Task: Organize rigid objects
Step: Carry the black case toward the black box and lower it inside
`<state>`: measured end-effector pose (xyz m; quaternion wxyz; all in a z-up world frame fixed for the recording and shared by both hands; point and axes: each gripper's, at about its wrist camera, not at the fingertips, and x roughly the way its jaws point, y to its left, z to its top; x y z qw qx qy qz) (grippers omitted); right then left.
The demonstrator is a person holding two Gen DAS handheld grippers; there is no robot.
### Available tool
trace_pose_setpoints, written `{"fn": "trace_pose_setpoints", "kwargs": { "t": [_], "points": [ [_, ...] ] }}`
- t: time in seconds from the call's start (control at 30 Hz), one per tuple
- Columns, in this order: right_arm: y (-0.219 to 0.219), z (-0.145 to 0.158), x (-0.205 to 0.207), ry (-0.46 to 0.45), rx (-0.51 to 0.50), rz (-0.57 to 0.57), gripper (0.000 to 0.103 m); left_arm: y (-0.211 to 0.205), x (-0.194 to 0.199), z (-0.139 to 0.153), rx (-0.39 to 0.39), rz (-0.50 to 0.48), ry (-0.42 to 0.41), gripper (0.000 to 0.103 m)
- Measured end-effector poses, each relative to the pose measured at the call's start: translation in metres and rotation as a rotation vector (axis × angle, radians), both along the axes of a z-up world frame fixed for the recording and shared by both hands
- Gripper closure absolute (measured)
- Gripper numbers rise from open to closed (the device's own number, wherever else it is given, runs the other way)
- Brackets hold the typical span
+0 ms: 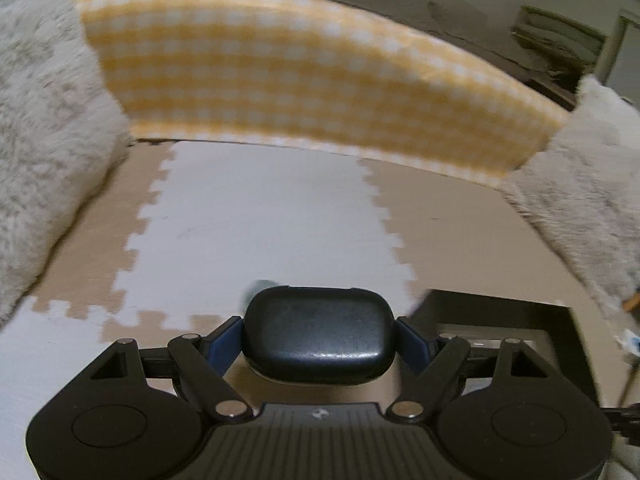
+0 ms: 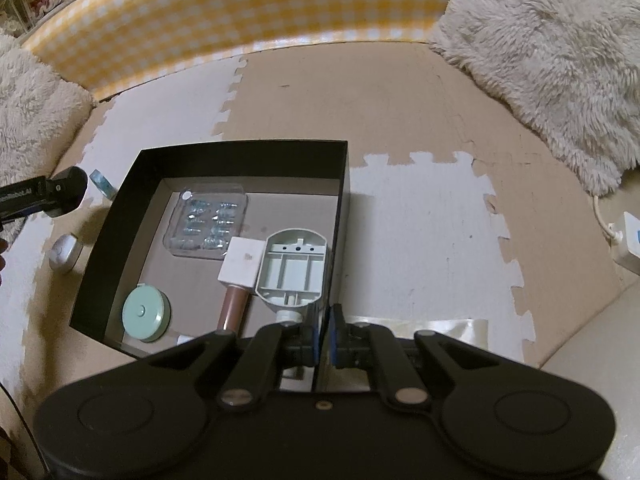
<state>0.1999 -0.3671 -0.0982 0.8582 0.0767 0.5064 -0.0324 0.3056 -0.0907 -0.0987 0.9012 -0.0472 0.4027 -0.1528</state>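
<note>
My left gripper [image 1: 318, 334] is shut on a black rounded case [image 1: 316, 332], held above the foam mat; it also shows in the right wrist view [image 2: 66, 196] to the left of the box. My right gripper [image 2: 326, 336] is shut on the right wall of a black open box [image 2: 240, 148]. Inside the box lie a clear blister pack [image 2: 208, 222], a white block [image 2: 240, 262] with a brown tube [image 2: 234, 304], a pale green plastic housing [image 2: 294, 268] and a mint round disc [image 2: 144, 312]. The box corner shows in the left wrist view [image 1: 492, 312].
A small silver case [image 2: 64, 254] and a blue tape roll [image 2: 101, 182] lie on the mat left of the box. A yellow checked panel [image 2: 240, 12] stands at the back. Fluffy cushions [image 2: 552, 60] lie on both sides. A white power strip [image 2: 628, 240] is far right.
</note>
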Motion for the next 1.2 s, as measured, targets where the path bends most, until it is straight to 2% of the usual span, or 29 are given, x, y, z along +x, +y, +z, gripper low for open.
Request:
{"fn": "trace_pose_setpoints", "kwargs": {
  "t": [0.27,0.5,0.63,0.83,1.1,1.2],
  "points": [
    [0.0,0.0,0.0,0.0,-0.001,0.002,0.097,-0.056,-0.015,0.026,-0.076,-0.124,0.005,0.022],
    [0.003,0.0,0.0,0.001,-0.003,0.002,0.097,-0.113,-0.03,0.016,-0.124,-0.191,0.066,0.022],
    [0.003,0.0,0.0,0.002,-0.007,0.005,0.097,-0.139,-0.028,0.002,-0.143,-0.188,0.107,0.022],
    [-0.001,0.0,0.0,-0.001,0.01,0.006,0.097,-0.168,-0.018,-0.017,-0.143,-0.172,0.149,0.022],
    [-0.004,-0.001,0.0,-0.005,0.026,0.003,0.097,-0.193,-0.005,-0.036,-0.109,-0.18,0.153,0.022],
    [-0.002,-0.002,0.0,-0.004,0.02,0.005,0.097,-0.197,-0.002,-0.04,-0.083,-0.177,0.152,0.018]
  ]
}}
